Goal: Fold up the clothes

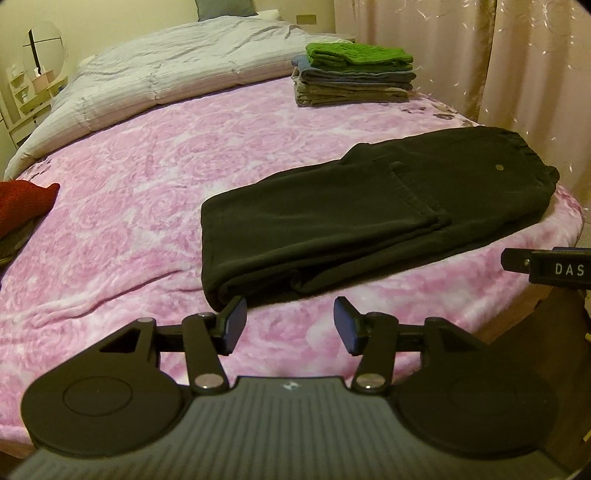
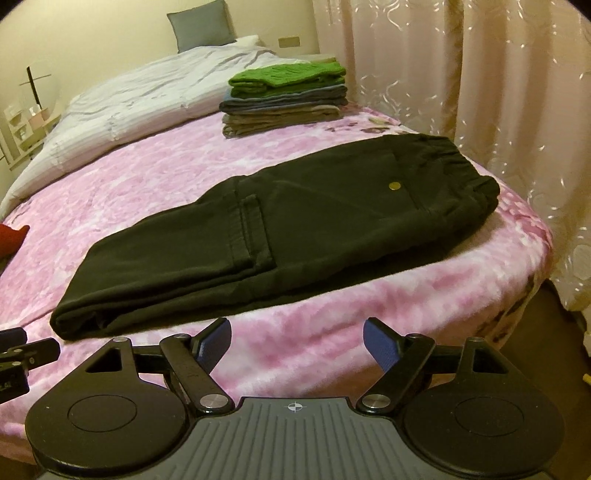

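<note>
I am reading white letters "DAS" on the black body of the right gripper (image 1: 546, 267), which is poking in at the right edge of my left camera; no other writing is legible to me. I am holding the left gripper (image 1: 290, 323) over the near edge of the bed with its jaws spread wide and nothing between them. The right gripper's jaws, seen in its own camera (image 2: 297, 341), are also standing wide apart and empty. The black trousers (image 2: 280, 236) are lying folded lengthwise on the pink floral blanket (image 1: 122, 206), waistband toward the curtain (image 2: 480, 74), a small brass button showing near the waist, the folded end just ahead of my left fingers. Farther back a stack of folded clothes (image 1: 354, 75), green on top, is sitting by a pale grey quilt (image 1: 166, 74). A red garment (image 1: 26, 203) is lying at the left edge. A grey pillow (image 2: 201, 24) is leaning on the cream wall.
</note>
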`<state>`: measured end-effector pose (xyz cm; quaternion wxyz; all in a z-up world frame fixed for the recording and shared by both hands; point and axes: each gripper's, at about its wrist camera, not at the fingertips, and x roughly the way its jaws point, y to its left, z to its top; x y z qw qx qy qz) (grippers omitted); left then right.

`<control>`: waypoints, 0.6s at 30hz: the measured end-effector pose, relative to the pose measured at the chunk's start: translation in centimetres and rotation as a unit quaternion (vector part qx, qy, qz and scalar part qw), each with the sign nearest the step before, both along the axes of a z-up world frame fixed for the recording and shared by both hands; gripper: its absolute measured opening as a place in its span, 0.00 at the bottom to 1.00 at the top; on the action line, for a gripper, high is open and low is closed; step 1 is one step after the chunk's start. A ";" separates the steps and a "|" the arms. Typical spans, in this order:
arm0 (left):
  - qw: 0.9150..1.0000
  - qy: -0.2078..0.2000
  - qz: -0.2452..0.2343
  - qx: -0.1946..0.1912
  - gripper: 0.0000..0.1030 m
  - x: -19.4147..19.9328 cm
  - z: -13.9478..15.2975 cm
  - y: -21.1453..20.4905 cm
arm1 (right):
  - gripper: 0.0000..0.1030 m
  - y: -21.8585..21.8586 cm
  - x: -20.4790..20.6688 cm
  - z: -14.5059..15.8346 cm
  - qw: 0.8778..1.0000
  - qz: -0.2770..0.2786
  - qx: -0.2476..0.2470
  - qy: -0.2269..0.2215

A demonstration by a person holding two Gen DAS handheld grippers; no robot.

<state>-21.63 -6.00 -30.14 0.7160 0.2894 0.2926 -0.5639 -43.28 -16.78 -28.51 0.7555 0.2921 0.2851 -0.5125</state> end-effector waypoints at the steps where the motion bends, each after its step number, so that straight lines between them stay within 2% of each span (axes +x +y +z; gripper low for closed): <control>1: 1.000 0.000 0.000 0.000 0.48 0.0 -0.1 0.0 | 0.79 0.0 -0.1 -0.1 1.000 -0.001 0.001 0.000; 7: 1.000 0.007 -0.002 0.003 0.48 0.3 -0.7 -0.5 | 0.79 -0.7 -0.8 -1.0 1.000 -0.012 0.013 -0.002; 11: 1.000 0.026 -0.001 -0.001 0.48 1.2 -1.3 -0.9 | 0.79 -2.0 -2.4 -2.0 0.999 -0.030 0.026 -0.035; 14: 0.999 0.034 0.003 -0.016 0.48 2.0 -1.4 -1.5 | 0.79 -3.5 -4.9 -2.4 0.993 -0.062 0.033 -0.097; 18: 0.998 0.040 0.008 -0.039 0.44 3.1 -1.3 -2.3 | 0.79 -6.1 -9.5 -2.9 0.967 -0.121 0.043 -0.221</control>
